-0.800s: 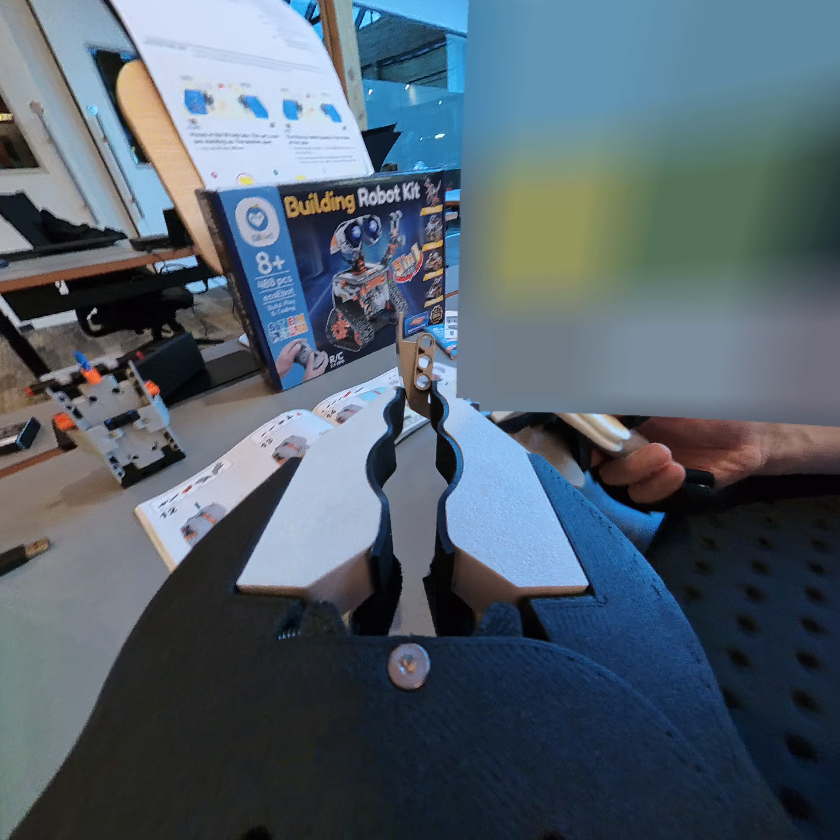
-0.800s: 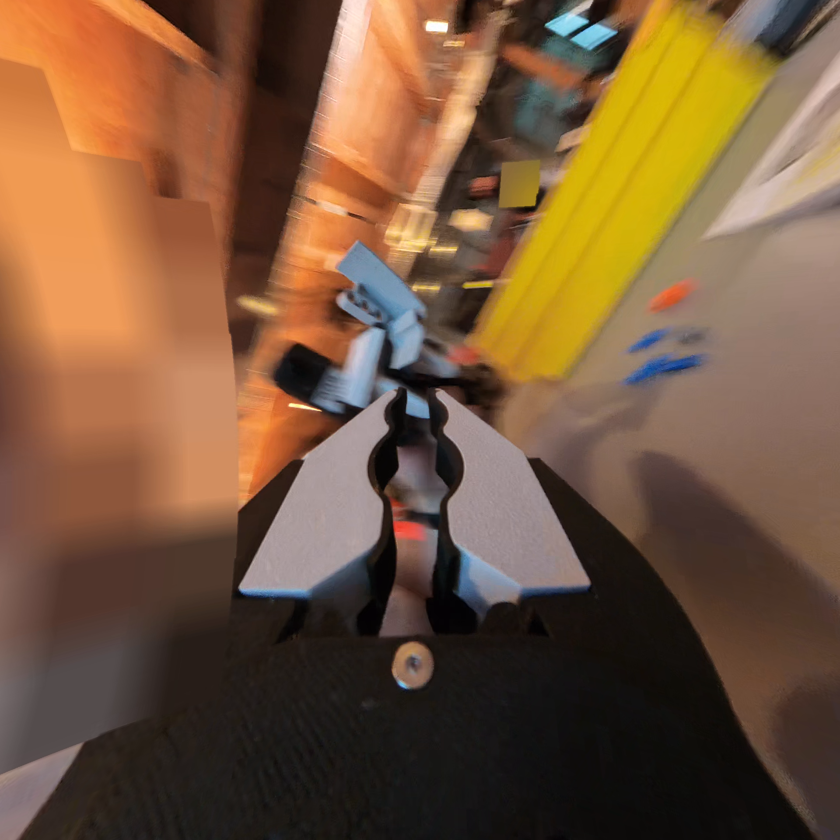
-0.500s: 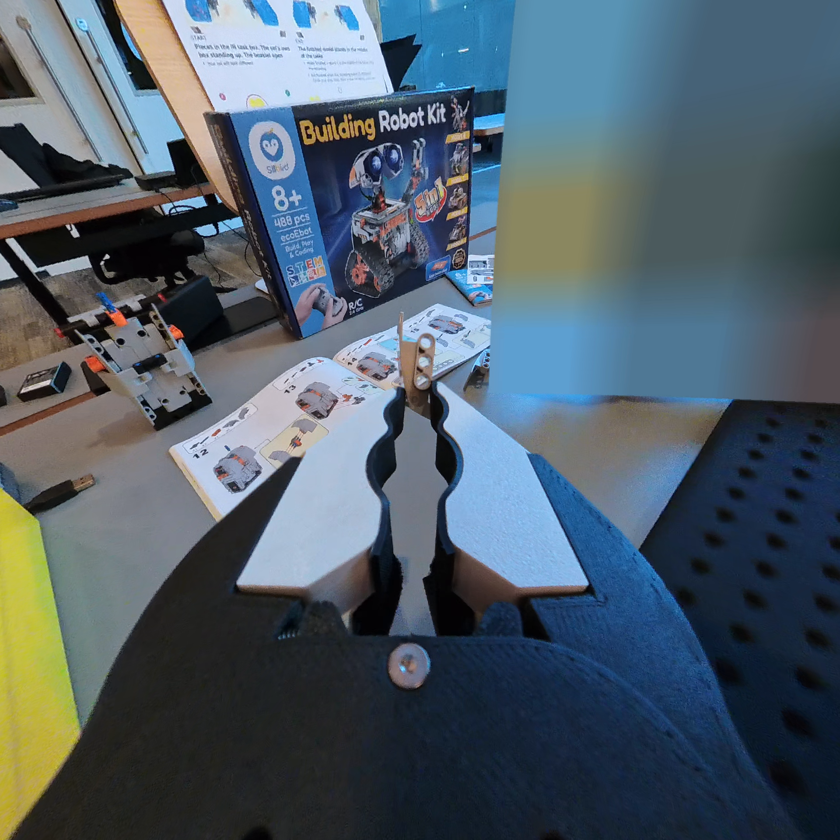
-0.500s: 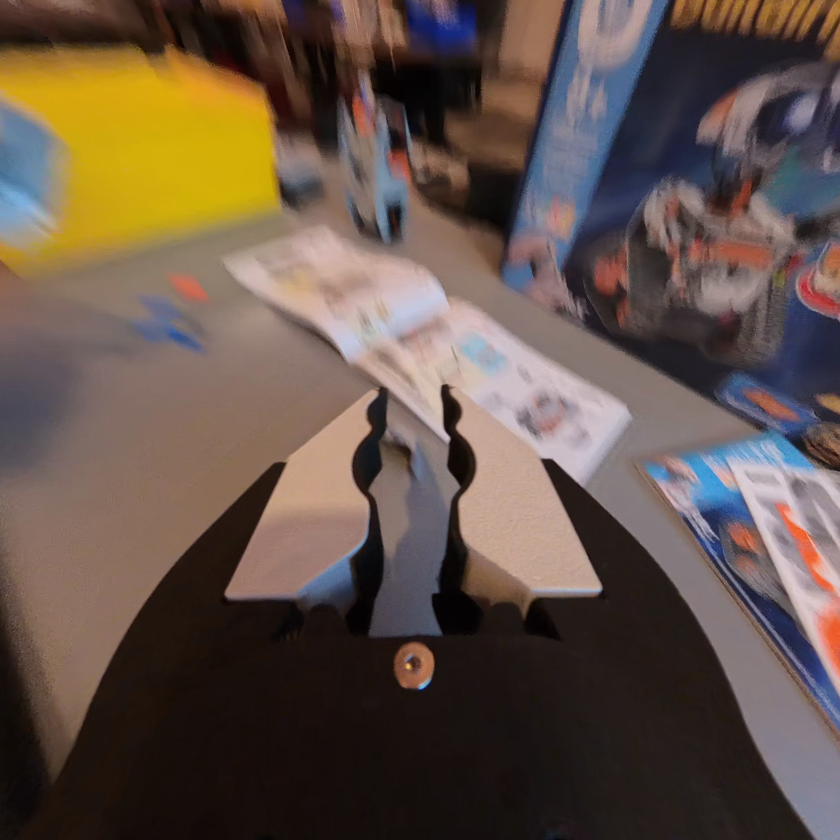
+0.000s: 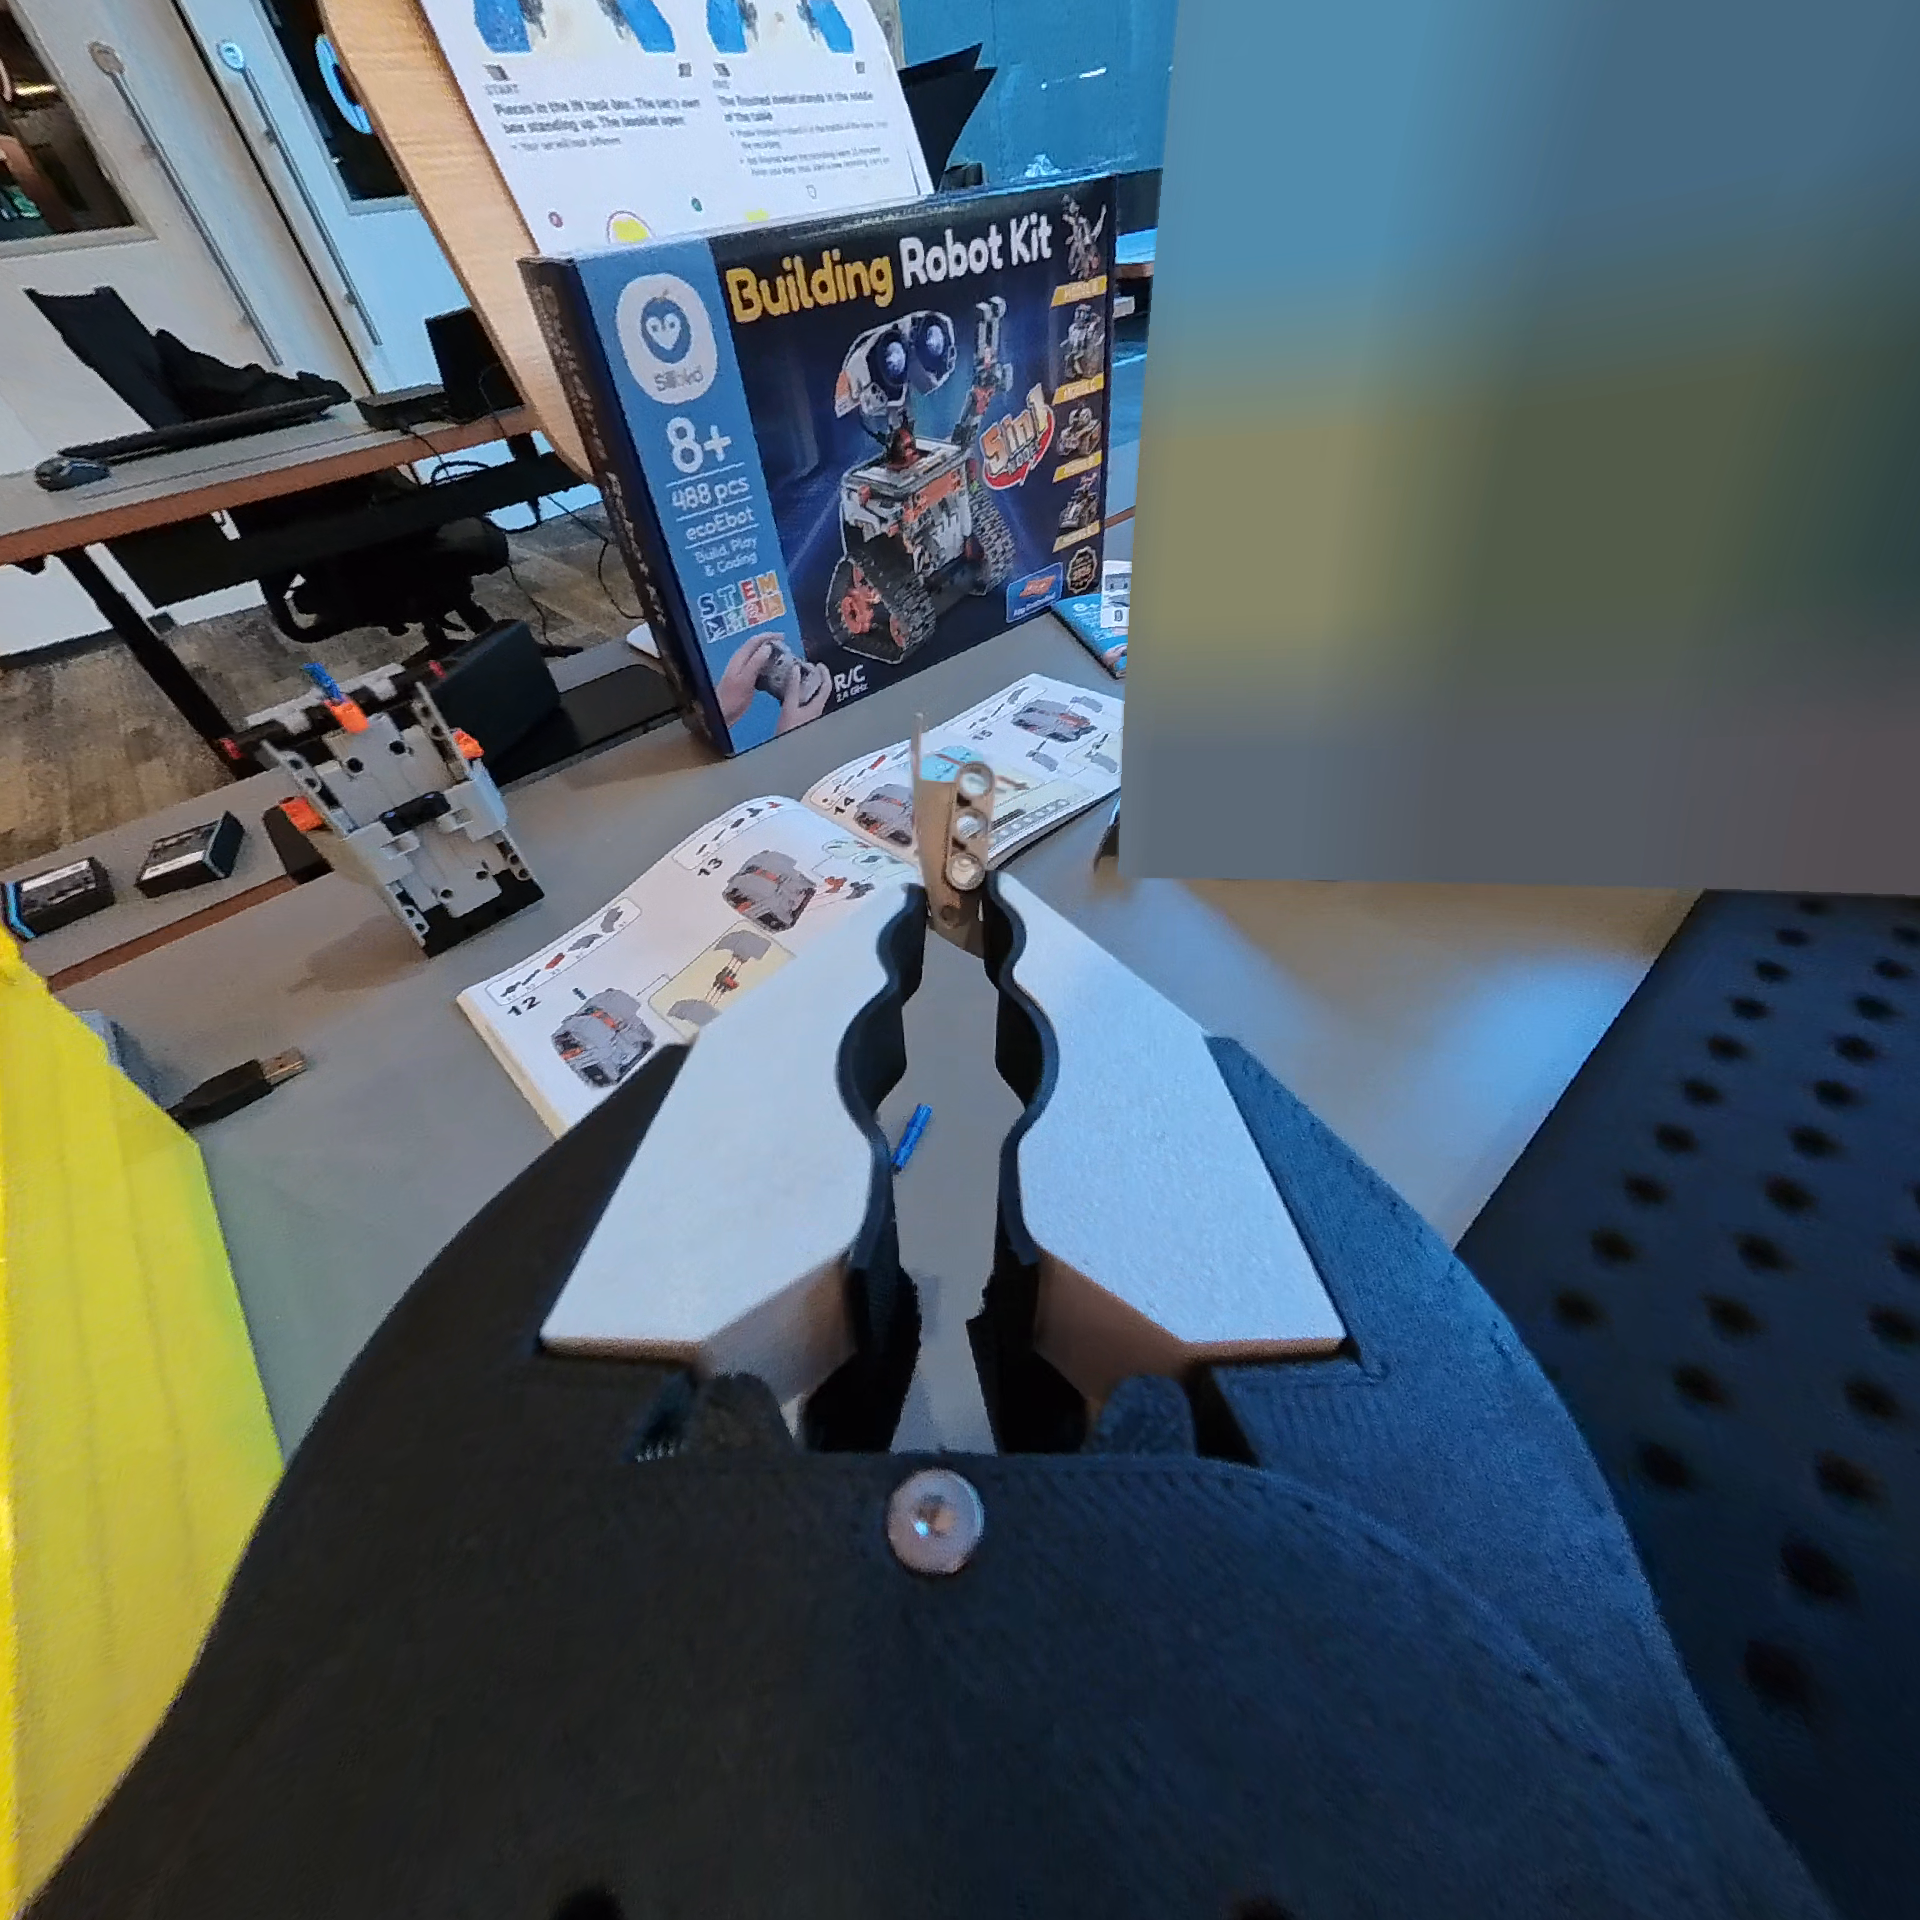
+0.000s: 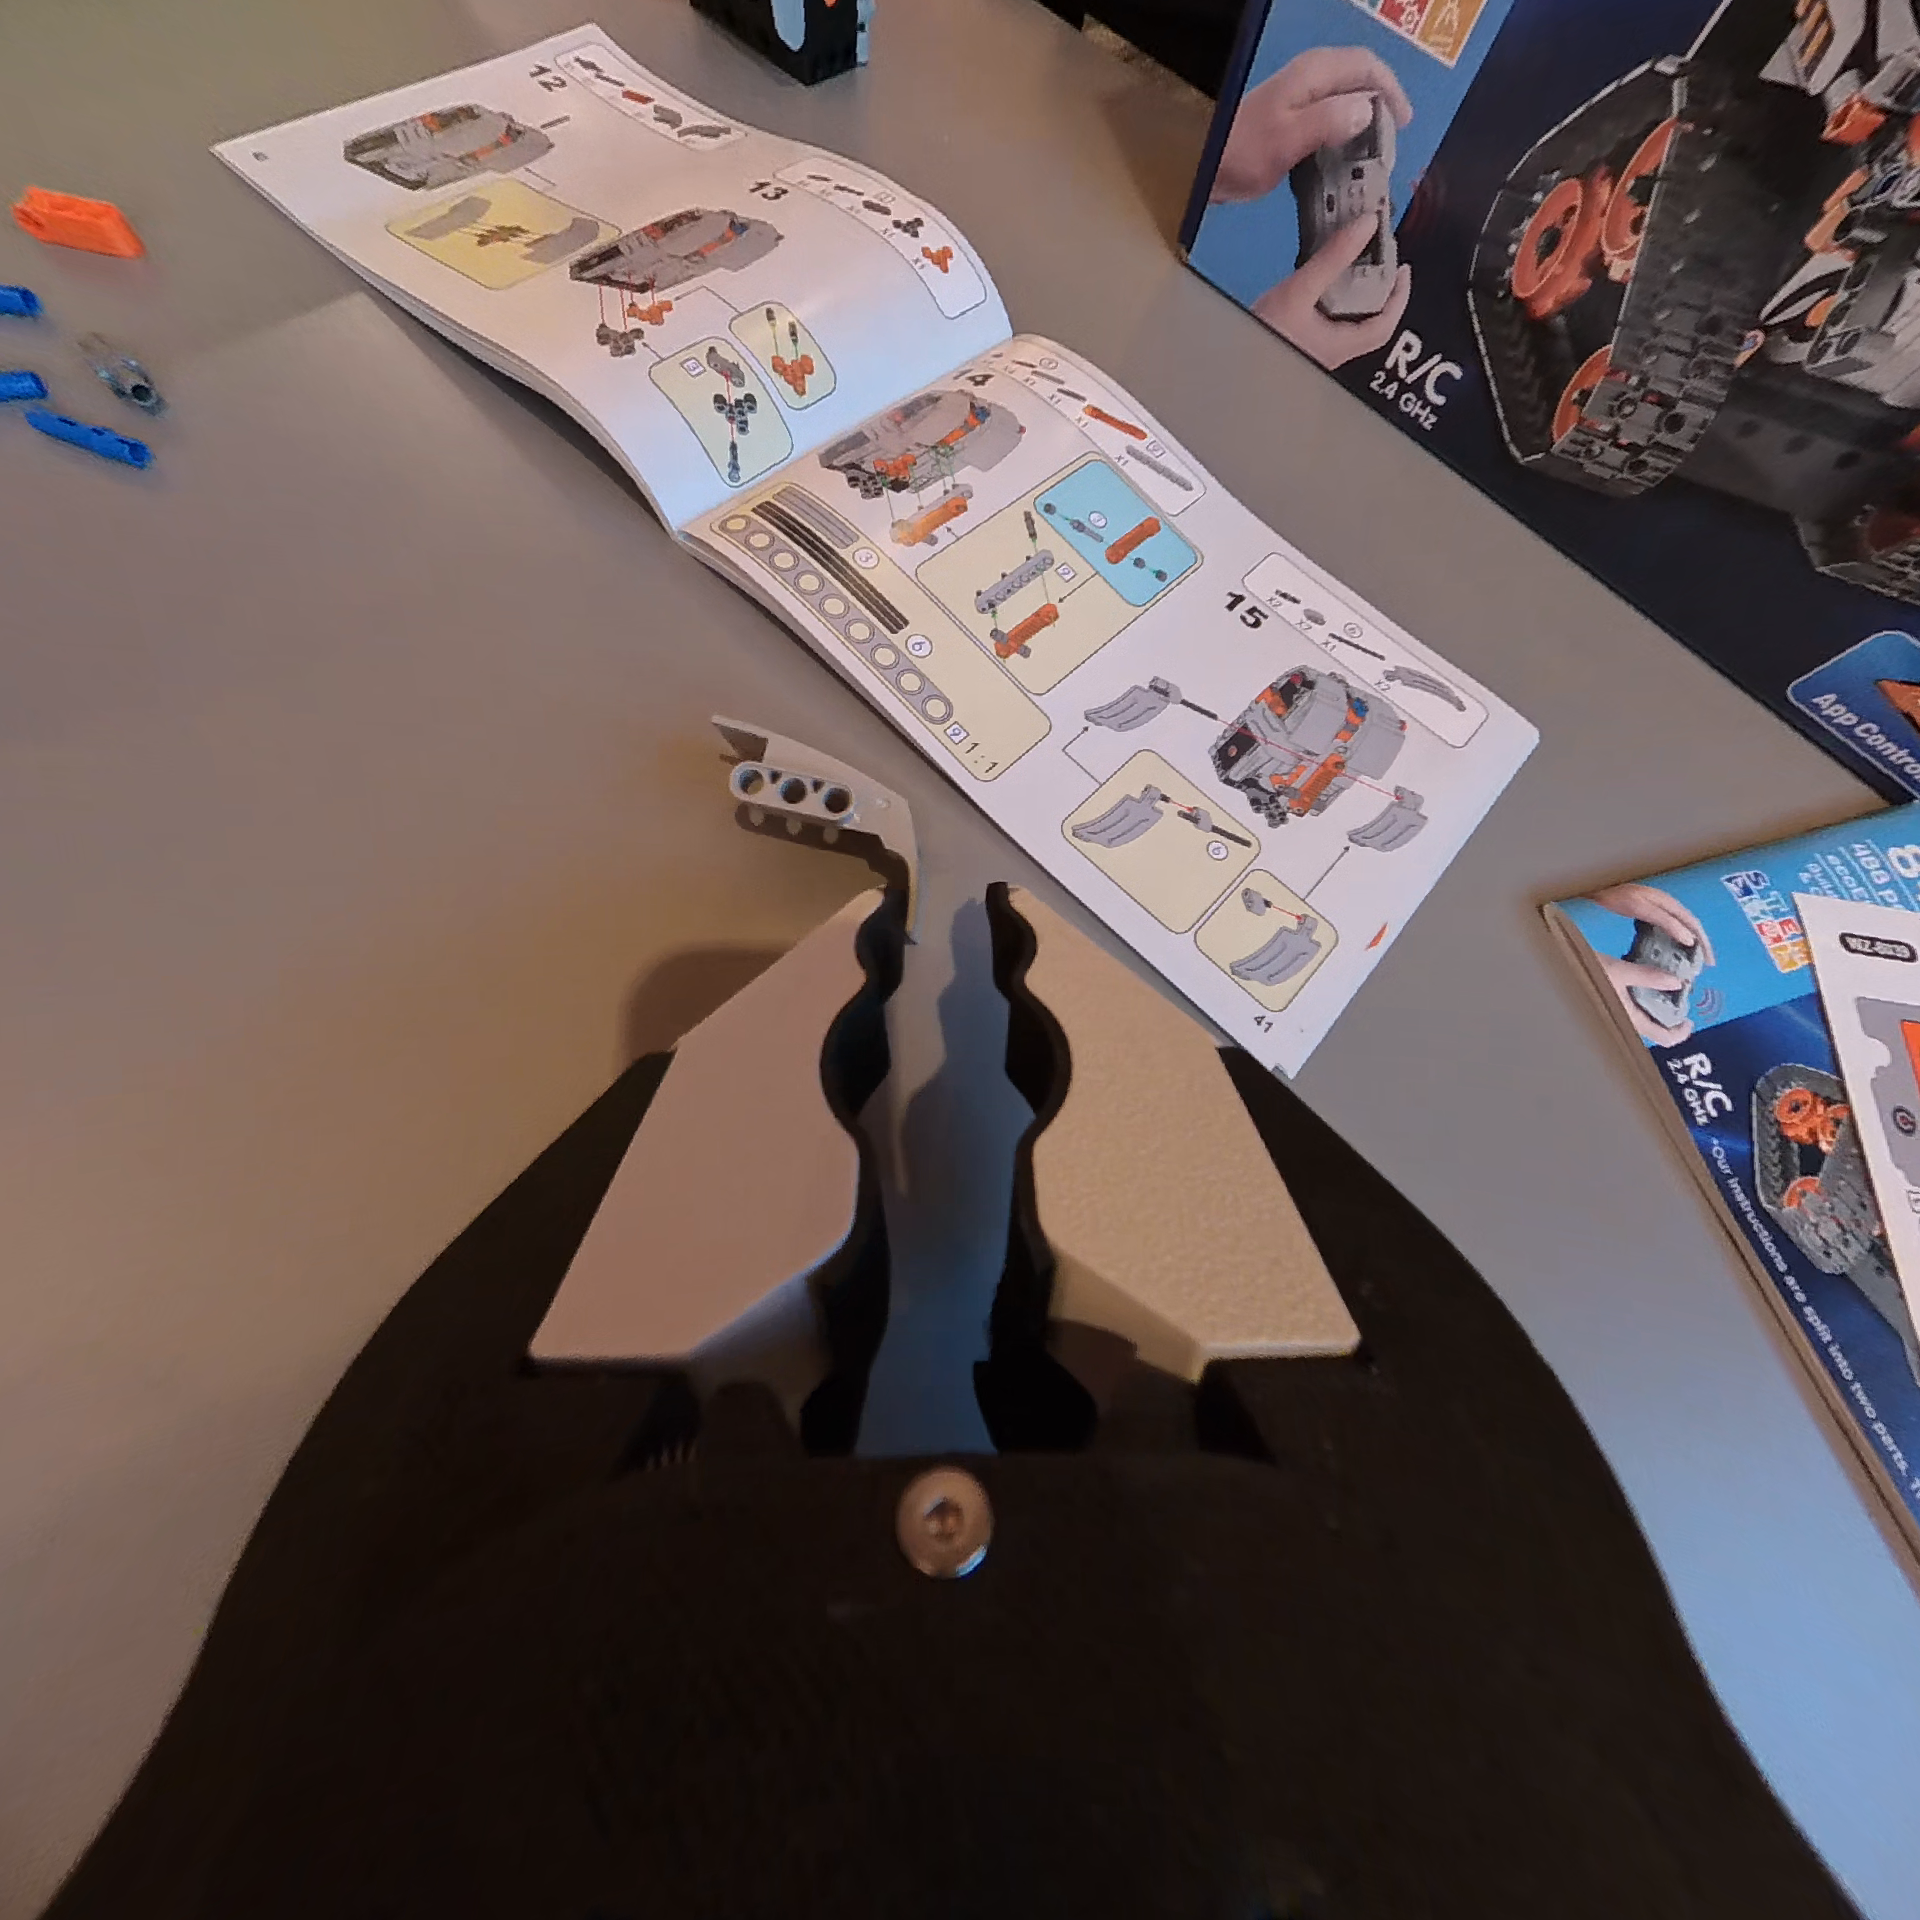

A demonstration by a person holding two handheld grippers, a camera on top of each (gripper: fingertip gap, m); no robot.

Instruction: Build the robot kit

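My left gripper (image 5: 956, 899) is shut on a small grey beam with three holes (image 5: 961, 826) and holds it upright above the grey table (image 5: 1351, 997), in front of the open instruction booklet (image 5: 717, 925). My right gripper (image 6: 951, 904) hovers low over the table (image 6: 416, 675), its jaws a narrow gap apart with nothing between them. A curved grey panel piece with three holes (image 6: 810, 795) lies against its left fingertip (image 6: 883, 925), just left of the booklet (image 6: 935, 468).
A blue kit box (image 5: 862, 457) stands behind the booklet. A part-built grey model (image 5: 405, 821) stands far left, near a yellow bin (image 5: 94, 1299) and a USB stick (image 5: 234, 1086). Blue pins (image 6: 88, 436) and an orange part (image 6: 78, 223) lie left; leaflets (image 6: 1766, 1091) lie right. There is about 25 cm between the tips of the two grippers.
My right gripper swung from the yellow bin and the grey model down to the table beside the booklet, and its jaws narrowed. My left gripper kept hold of the beam and shifted slightly.
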